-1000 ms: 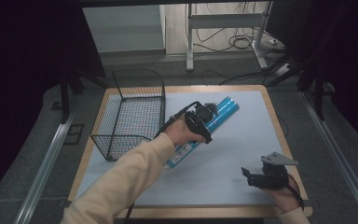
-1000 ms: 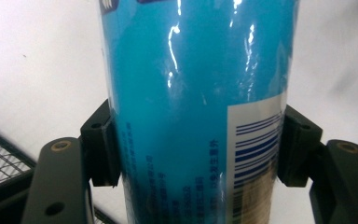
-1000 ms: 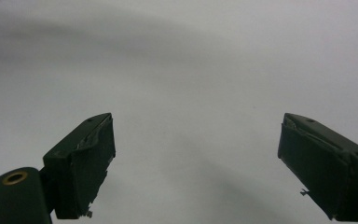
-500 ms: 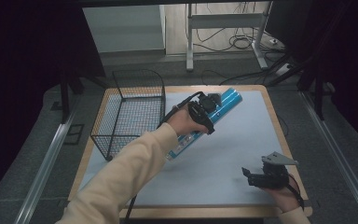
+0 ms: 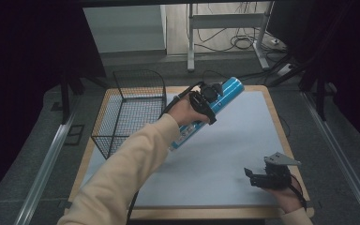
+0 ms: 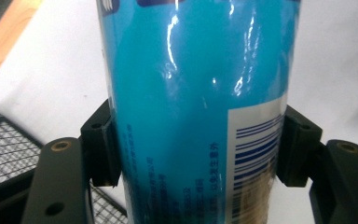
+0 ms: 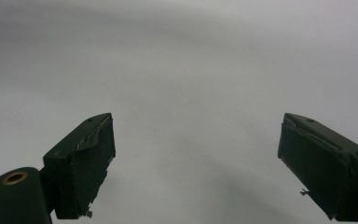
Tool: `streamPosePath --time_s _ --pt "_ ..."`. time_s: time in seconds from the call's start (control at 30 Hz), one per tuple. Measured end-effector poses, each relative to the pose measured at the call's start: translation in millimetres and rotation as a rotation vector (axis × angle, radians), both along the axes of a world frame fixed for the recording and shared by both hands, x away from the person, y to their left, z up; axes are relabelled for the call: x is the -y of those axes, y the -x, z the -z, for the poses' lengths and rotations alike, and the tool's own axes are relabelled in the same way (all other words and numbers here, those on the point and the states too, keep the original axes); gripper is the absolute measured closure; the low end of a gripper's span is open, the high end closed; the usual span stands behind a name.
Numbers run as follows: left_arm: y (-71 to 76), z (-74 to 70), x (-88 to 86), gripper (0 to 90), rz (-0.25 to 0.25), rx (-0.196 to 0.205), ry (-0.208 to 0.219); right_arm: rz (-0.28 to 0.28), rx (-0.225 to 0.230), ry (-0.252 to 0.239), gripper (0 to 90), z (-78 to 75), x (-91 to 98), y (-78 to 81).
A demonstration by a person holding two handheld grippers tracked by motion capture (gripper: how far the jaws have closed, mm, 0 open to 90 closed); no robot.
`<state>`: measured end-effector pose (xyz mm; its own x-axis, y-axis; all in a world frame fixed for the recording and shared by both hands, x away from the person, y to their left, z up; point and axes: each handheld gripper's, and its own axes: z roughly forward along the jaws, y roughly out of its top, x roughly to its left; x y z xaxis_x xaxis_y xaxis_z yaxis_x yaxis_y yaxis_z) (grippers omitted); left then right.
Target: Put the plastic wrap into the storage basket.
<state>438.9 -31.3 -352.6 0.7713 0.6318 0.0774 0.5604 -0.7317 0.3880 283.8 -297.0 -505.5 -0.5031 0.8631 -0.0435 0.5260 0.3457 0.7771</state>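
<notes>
The left gripper (image 5: 209, 99) has its jaws clamped on a blue can (image 5: 215, 102), one pad pressed to each side of the can's round wall. In the left gripper view the can (image 6: 196, 107) stands between the two black jaws and runs up past them, with small printed text on its blue face and a barcode panel beside the pad at the right of that view. In the high view the can lies tilted in the grip: its capped end points up and away beyond the jaws, and its other end runs back under the hand toward the sleeve, above the grey mat (image 5: 225, 154) on the tabletop (image 5: 281, 117). A black wire basket (image 5: 129, 110) stands just beside these jaws, on the side away from the other gripper; a corner of its mesh (image 6: 4, 154) shows below the jaws in the left gripper view.

The right gripper (image 5: 255, 177) sits well apart from the can, low over the mat's near corner. Its jaws stand wide apart with bare mat (image 7: 191, 93) between them.
</notes>
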Motion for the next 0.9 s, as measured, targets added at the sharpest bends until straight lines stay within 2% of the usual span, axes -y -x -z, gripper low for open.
streamPosePath --time_s 0.27,0.43,0.77,0.9 --pt "-17.2 -11.9 -13.9 31.5 -0.027 0.018 -0.010 0.004 -0.001 0.009 11.4 1.4 0.3 -1.4" --pt "-30.4 -21.0 -31.2 31.5 -0.069 0.030 -0.005 0.007 -0.002 0.013 11.4 2.2 1.2 -2.1" --pt "-44.2 -22.4 -58.1 31.6 -0.130 0.045 -0.033 0.011 -0.005 0.018 11.4 3.3 0.4 -2.6" --pt "-47.2 -22.5 -66.2 31.6 -0.147 0.041 -0.028 0.012 -0.006 0.021 11.4 3.5 0.7 -2.6"
